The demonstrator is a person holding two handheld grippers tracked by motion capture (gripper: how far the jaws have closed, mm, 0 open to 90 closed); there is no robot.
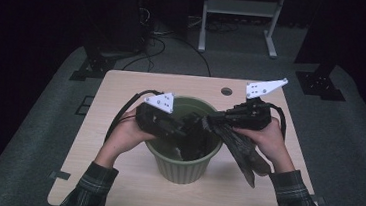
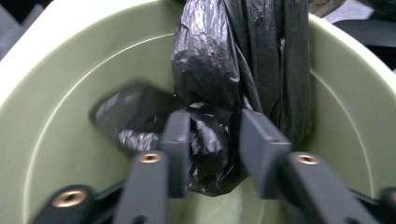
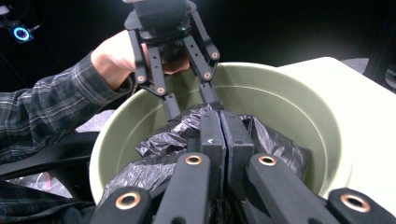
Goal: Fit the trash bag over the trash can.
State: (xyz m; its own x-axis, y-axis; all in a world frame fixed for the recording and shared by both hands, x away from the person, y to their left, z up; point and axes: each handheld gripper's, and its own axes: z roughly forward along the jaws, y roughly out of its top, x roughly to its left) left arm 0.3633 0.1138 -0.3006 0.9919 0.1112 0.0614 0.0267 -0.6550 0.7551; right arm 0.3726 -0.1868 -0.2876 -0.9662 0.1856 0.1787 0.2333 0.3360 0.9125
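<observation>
A green ribbed bin [image 1: 181, 165] stands at the centre of the high view, on a pale wooden table [image 1: 122, 85]. A black plastic bag [image 1: 244, 156] drapes from the bin's mouth over its right rim and down toward the lower right of the frame. The left gripper [image 1: 189, 128] reaches into the bin from the left; in the left gripper view its jaws stand part open, pinching a bunched fold of the bag [image 2: 210, 154] between them, with the bin's inner wall [image 2: 60, 107] behind. The right gripper [image 1: 214, 121] comes in from the right; in the right gripper view its jaws are pressed nearly together on the bag [image 3: 275, 144] at the bin's rim [image 3: 280, 74]. A round cable hole [image 1: 226, 92] sits near the table's far edge. Grey carpet [image 1: 32, 135] surrounds the table, and a white metal frame [image 1: 238, 17] stands at upper centre in the dark room.
</observation>
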